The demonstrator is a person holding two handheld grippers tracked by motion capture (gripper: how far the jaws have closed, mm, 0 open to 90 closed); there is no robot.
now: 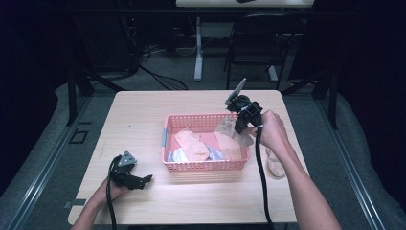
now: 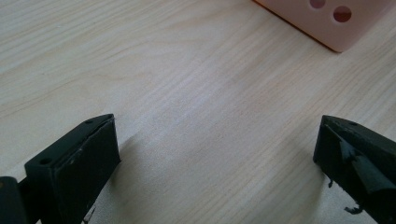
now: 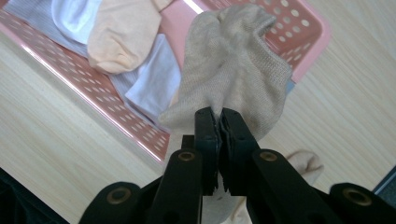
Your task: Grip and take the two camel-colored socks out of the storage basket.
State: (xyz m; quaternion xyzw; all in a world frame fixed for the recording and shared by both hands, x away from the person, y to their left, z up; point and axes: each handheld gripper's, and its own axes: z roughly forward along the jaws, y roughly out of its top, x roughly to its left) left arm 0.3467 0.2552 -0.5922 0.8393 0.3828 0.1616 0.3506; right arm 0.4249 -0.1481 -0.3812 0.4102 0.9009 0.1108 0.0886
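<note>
Two black two-jaw grippers are held over a pale wooden table [image 1: 143,110]. The right gripper [image 3: 219,122] is seen with its jaws pressed together on a beige knitted sock [image 3: 238,65], which is pinched by one edge and hangs from the jaws. In the high view the sock [image 1: 231,129] is lifted over the right end of a pink perforated plastic basket [image 1: 206,166], partly inside its rim line and partly above it; whether its lower end touches the contents cannot be told. The right gripper [image 1: 238,125] is largely masked there by its own body and by the hand behind it.

Inside the basket a peach-coloured sock [image 3: 122,35], a white sock [image 3: 74,16] and a grey striped piece of cloth [image 3: 35,16] are piled together, each cut off or overlapped by its neighbours, so that their full shapes are not made out. Another beige sock [image 1: 274,164] is left on the table just beside the basket's right end, half hidden under the right forearm.

The left gripper [image 2: 217,149] is kept low at the near left of the table, well apart from the basket, its jaws spread wide with bare wood between them. Its tips are cropped by the picture's edge, and one corner of the basket [image 2: 327,23] is caught at the top.
</note>
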